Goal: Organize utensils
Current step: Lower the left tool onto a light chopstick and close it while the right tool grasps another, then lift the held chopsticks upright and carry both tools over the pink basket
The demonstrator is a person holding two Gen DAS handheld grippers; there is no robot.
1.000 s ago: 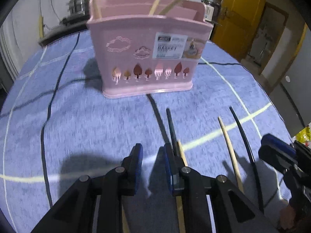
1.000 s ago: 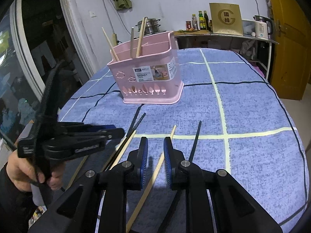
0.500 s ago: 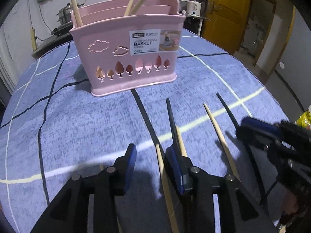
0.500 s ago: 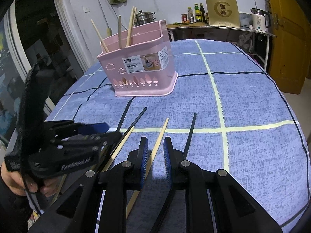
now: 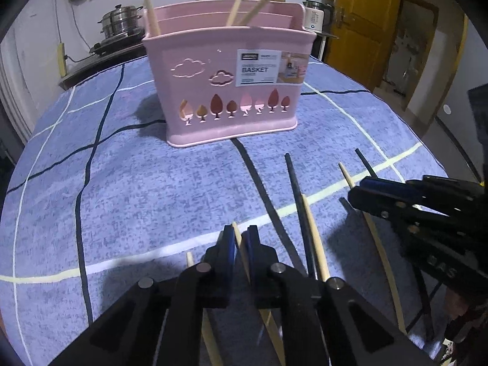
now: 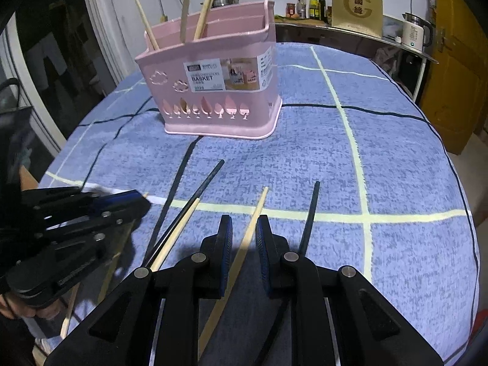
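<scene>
A pink utensil basket [image 5: 228, 85] stands upright on the blue cloth, with several wooden chopsticks standing in it; it also shows in the right wrist view [image 6: 213, 82]. Loose wooden and black chopsticks lie on the cloth in front of it. My left gripper [image 5: 239, 244] is shut on a wooden chopstick [image 5: 242, 250] low at the cloth. My right gripper [image 6: 244, 241] is open, its jaws either side of another wooden chopstick [image 6: 244, 244] lying on the cloth. A black chopstick [image 6: 309, 216] lies just right of it.
A black chopstick [image 5: 299, 204] and a wooden one [image 5: 314, 241] lie together between the grippers. The table [image 6: 396, 158] edge curves off at right. A counter with bottles and a kettle [image 6: 416, 32] stands behind. A yellow door [image 5: 363, 15] is at far right.
My left gripper has closed on a wooden chopstick that lay between its jaws. My right gripper has opened wider and moved forward over its wooden chopstick.
</scene>
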